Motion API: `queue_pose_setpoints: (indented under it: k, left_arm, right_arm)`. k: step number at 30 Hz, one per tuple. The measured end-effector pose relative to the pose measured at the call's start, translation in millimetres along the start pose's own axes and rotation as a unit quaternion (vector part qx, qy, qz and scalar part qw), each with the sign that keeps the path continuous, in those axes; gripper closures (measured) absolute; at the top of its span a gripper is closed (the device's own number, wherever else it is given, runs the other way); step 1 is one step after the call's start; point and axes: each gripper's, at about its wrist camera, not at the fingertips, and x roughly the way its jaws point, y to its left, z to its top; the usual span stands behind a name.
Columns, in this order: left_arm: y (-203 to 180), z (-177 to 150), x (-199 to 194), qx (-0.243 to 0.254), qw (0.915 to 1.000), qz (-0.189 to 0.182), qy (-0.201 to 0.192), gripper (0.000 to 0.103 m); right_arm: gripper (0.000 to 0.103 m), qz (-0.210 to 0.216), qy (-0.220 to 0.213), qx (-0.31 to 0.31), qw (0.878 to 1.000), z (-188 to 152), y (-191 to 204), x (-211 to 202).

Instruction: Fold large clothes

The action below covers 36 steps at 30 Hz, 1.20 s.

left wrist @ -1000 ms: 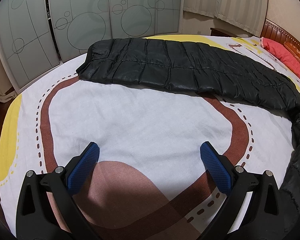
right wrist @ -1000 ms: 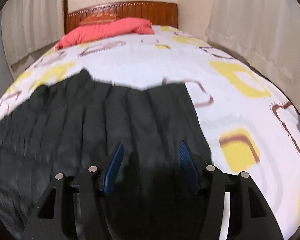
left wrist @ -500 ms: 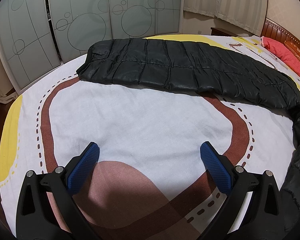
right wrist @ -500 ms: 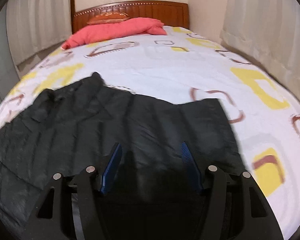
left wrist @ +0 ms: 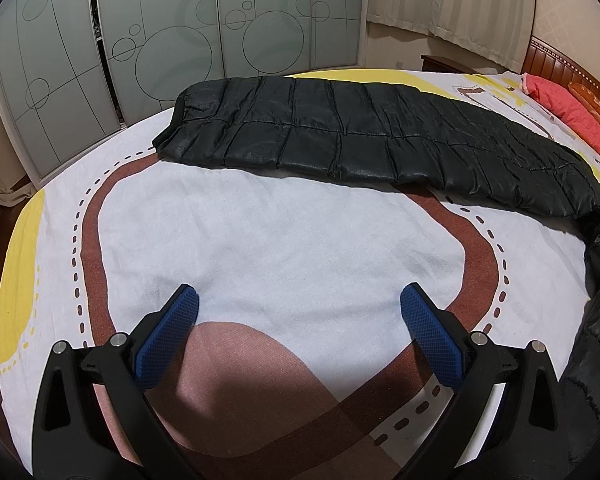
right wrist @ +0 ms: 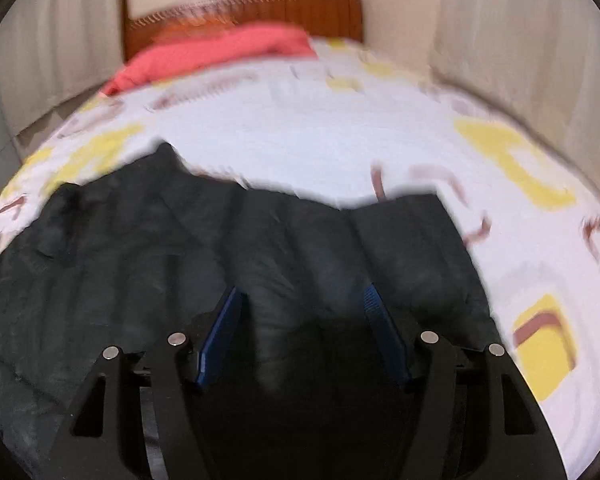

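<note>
A large black quilted jacket [left wrist: 360, 136] lies spread across the bed, from the far left to the right edge of the left wrist view. My left gripper [left wrist: 298, 308] is open and empty above the bare white and brown sheet [left wrist: 260, 232], well short of the jacket. In the blurred right wrist view the jacket [right wrist: 180, 248] fills the lower half. My right gripper [right wrist: 304, 300] is open, its blue pads [right wrist: 224, 332] apart just above the black fabric, holding nothing.
A red blanket [right wrist: 220, 56] lies at the wooden headboard [right wrist: 300, 12]. Frosted sliding wardrobe doors [left wrist: 160, 40] stand beyond the foot of the bed. Curtains [right wrist: 520, 60] hang along the right side. The bed edge drops off at the left [left wrist: 16, 264].
The right gripper has shifted over the jacket, and its view is now motion-blurred, with the jacket's far edge lower in frame. The left gripper has hardly moved. Both stay open.
</note>
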Motion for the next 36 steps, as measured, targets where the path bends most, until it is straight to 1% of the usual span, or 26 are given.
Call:
queue_pose_setpoints:
  k: [1, 3, 5, 9, 11, 12, 18, 21, 24, 26, 29, 30, 31, 32, 36]
  left_arm:
    - [0.3, 0.0, 0.2, 0.000, 1.0000, 0.000, 0.000, 0.002]
    - [0.0, 0.0, -0.1, -0.001, 1.0000, -0.002, 0.000, 0.002]
    - [-0.5, -0.2, 0.2, -0.001, 1.0000, -0.001, 0.000, 0.002]
    - [-1.1, -0.7, 0.3, -0.001, 1.0000, -0.002, 0.000, 0.002]
    - [-0.8, -0.4, 0.1, -0.001, 1.0000, -0.002, 0.000, 0.002]
    - [-0.9, -0.6, 0.0, -0.001, 1.0000, -0.002, 0.000, 0.002]
    - [-0.9, 0.4, -1.0, -0.003, 1.0000, -0.004, 0.006, 0.002]
    - [3.8, 4.2, -1.2, -0.013, 0.9996, -0.019, 0.018, 0.002]
    - [17.8, 10.6, -3.0, -0.041, 0.9970, -0.061, 0.024, 0.002]
    - [34.6, 16.3, -3.6, -0.084, 0.9914, -0.100, 0.009, 0.002]
    - [61.8, 30.7, 11.3, -0.143, 0.9815, -0.127, -0.007, 0.002]
    - [71.3, 35.2, 18.2, -0.168, 0.9755, -0.142, -0.010, 0.002]
    - [81.4, 41.1, 24.2, -0.198, 0.9673, -0.157, -0.020, 0.002]
    - [86.5, 46.7, 28.4, -0.212, 0.9629, -0.164, -0.028, 0.002]
    - [101.0, 67.8, 48.6, -0.257, 0.9511, -0.165, -0.042, 0.002]
  right_arm:
    - [0.038, 0.005, 0.004, -0.003, 1.000, -2.0, -1.5, 4.9]
    - [0.039, -0.002, 0.001, -0.010, 1.000, -1.8, 1.3, -4.2]
    - [0.039, 0.034, -0.010, 0.000, 0.999, -9.7, 3.7, -25.0]
    - [0.039, 0.057, -0.019, -0.012, 0.998, -36.9, 14.6, -52.3]
    - [0.039, 0.053, -0.010, -0.022, 0.998, -49.9, 19.6, -52.7]
    - [0.038, 0.040, -0.009, -0.031, 0.999, -59.2, 26.5, -47.0]
    - [0.036, 0.026, -0.019, -0.035, 0.999, -64.6, 29.9, -42.1]
    - [0.036, 0.024, -0.024, -0.034, 0.999, -66.4, 29.5, -42.6]
    - [0.035, 0.020, -0.029, -0.035, 0.999, -68.5, 30.5, -43.3]
    - [0.035, 0.020, -0.030, -0.035, 0.999, -69.7, 30.9, -43.5]
    - [0.035, 0.022, -0.032, -0.032, 0.999, -70.1, 30.5, -43.6]
    - [0.035, 0.022, -0.032, -0.032, 0.999, -70.6, 31.1, -43.9]
    - [0.035, 0.022, -0.033, -0.032, 0.999, -70.8, 31.4, -44.0]
    - [0.035, 0.021, -0.033, -0.032, 0.999, -71.1, 31.4, -44.4]
    - [0.035, 0.022, -0.034, -0.033, 0.999, -70.8, 30.7, -44.3]
